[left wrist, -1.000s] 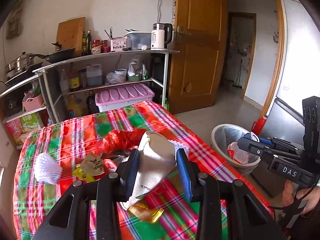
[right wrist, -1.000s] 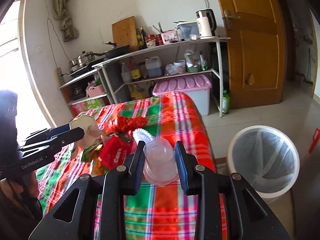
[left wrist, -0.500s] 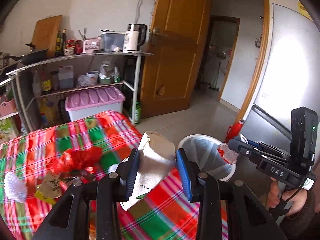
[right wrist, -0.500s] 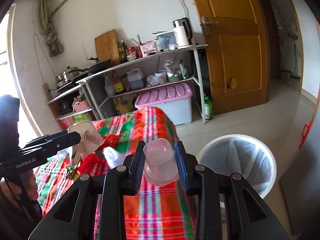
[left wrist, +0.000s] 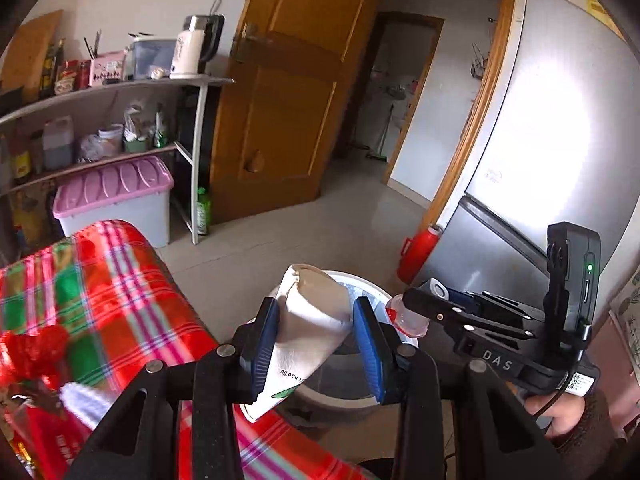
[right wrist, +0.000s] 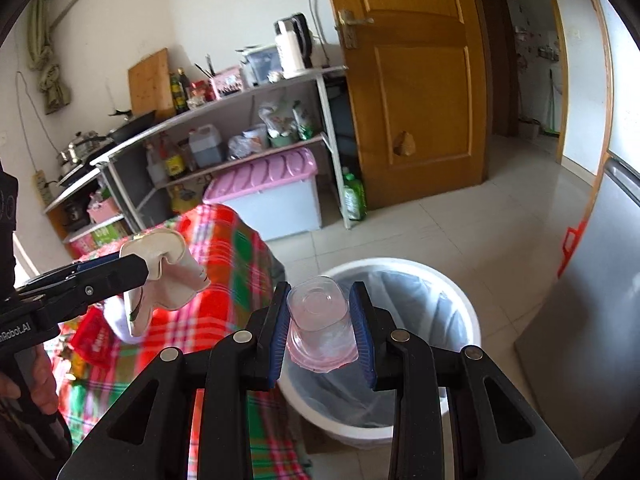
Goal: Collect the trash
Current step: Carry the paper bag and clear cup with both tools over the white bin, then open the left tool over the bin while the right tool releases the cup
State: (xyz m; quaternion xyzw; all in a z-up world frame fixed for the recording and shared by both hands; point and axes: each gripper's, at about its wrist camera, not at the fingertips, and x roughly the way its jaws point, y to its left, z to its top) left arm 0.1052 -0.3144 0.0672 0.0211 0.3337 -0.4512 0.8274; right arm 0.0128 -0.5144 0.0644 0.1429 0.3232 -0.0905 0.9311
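Note:
My left gripper (left wrist: 316,334) is shut on a crushed white paper cup (left wrist: 308,320) and holds it in the air over the table's right edge, in front of the white trash bin (left wrist: 344,396). My right gripper (right wrist: 320,322) is shut on a clear plastic cup (right wrist: 320,326) and holds it above the bin (right wrist: 452,292), which has a clear liner. The right gripper with its cup also shows in the left wrist view (left wrist: 408,320). The left gripper with the paper cup shows in the right wrist view (right wrist: 160,276).
The table has a red and green plaid cloth (left wrist: 100,280) with red wrappers (left wrist: 36,344) and other litter on it. A shelf rack (right wrist: 248,120), a pink-lidded box (right wrist: 268,184), a wooden door (right wrist: 412,80) and a grey fridge (left wrist: 540,160) stand around the bin. A red thermos (left wrist: 418,252) is on the floor.
Both grippers have swung right, away from the table and toward the bin, each still holding its cup. The bin is now closer and under the right gripper.

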